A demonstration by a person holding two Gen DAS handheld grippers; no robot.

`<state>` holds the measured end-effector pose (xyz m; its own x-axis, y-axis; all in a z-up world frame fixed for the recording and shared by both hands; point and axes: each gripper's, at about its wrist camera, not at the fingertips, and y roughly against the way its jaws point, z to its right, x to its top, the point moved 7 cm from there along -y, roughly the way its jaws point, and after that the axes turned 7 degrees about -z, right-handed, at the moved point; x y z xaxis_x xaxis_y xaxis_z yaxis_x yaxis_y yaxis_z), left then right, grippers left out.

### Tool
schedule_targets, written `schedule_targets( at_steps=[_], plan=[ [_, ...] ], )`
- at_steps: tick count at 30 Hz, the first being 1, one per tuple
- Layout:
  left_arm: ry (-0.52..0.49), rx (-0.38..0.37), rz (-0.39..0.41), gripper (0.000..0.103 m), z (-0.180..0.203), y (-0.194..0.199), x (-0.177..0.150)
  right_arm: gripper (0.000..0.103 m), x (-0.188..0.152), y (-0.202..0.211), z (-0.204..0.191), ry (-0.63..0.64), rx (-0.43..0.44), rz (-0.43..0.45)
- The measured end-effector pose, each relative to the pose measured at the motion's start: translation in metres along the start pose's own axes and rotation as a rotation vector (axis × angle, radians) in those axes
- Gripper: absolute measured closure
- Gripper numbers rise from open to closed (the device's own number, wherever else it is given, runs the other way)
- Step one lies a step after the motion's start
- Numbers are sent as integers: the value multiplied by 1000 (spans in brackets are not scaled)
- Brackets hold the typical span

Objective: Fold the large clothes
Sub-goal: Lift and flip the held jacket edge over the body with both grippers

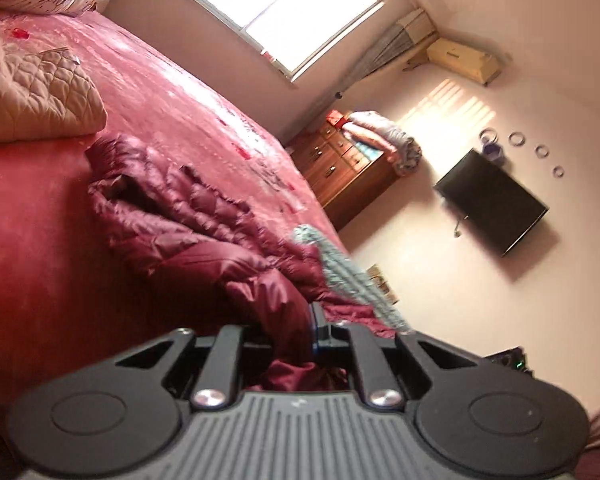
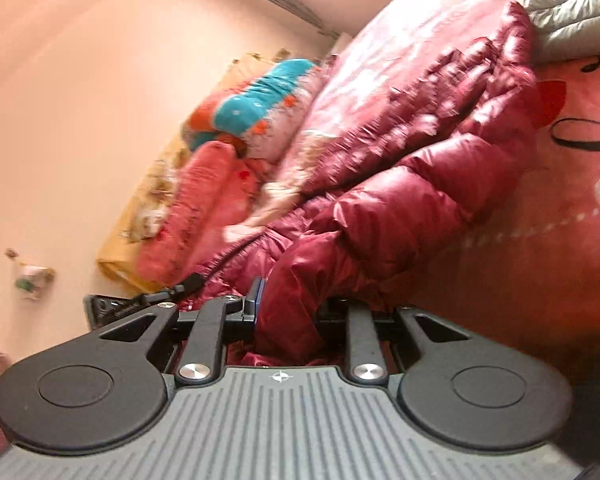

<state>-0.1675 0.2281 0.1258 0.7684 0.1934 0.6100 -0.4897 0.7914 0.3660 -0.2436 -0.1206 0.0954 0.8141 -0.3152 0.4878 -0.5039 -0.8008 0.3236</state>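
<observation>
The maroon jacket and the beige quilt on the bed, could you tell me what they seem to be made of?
Maroon jacket: probably glossy nylon or polyester shell over puffy fill; it shines and bulges between stitched seams. Beige quilt: matte quilted fabric, likely cotton or polyester, stitched in a scalloped pattern.

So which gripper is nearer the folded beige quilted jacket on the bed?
Left. The left gripper sees the beige jacket beyond the maroon jacket it grips; the right gripper's view doesn't clearly show it.

Both tilted wrist views sit close above the shared maroon jacket (image 1: 204, 236).
</observation>
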Motion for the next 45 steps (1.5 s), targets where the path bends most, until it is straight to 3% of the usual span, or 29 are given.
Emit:
schedule_targets(
  at_steps=[5, 9, 14, 20, 29, 35, 37, 39, 43, 45],
  plan=[
    [102, -40, 25, 93, 5, 24, -4, 77, -13, 13, -2, -123, 109, -17],
    [205, -36, 47, 92, -10, 16, 9, 77, -7, 13, 16, -265, 119, 28],
    [396, -14, 101, 91, -44, -6, 37, 76, 35, 13, 53, -419, 137, 140],
    [506, 60, 145, 90, -82, -50, 80, 75, 101, 17, 109, -551, 130, 269],
    [551, 211, 149, 89, -149, -111, 123, 71, 172, -11, 209, -649, 57, 385],
    [559, 246, 143, 88, -170, -145, 140, 70, 211, -30, 250, -640, 31, 417],
    [568, 255, 139, 82, -175, -151, 143, 66, 222, -38, 262, -667, 37, 431],
    [580, 257, 138, 74, -179, -154, 145, 46, 222, -45, 274, -696, 45, 457],
    [574, 255, 157, 63, -181, -147, 148, 34, 228, -52, 284, -705, 86, 489],
    [552, 269, 174, 58, -179, -140, 150, 21, 228, -51, 284, -692, 95, 503]
  ],
)
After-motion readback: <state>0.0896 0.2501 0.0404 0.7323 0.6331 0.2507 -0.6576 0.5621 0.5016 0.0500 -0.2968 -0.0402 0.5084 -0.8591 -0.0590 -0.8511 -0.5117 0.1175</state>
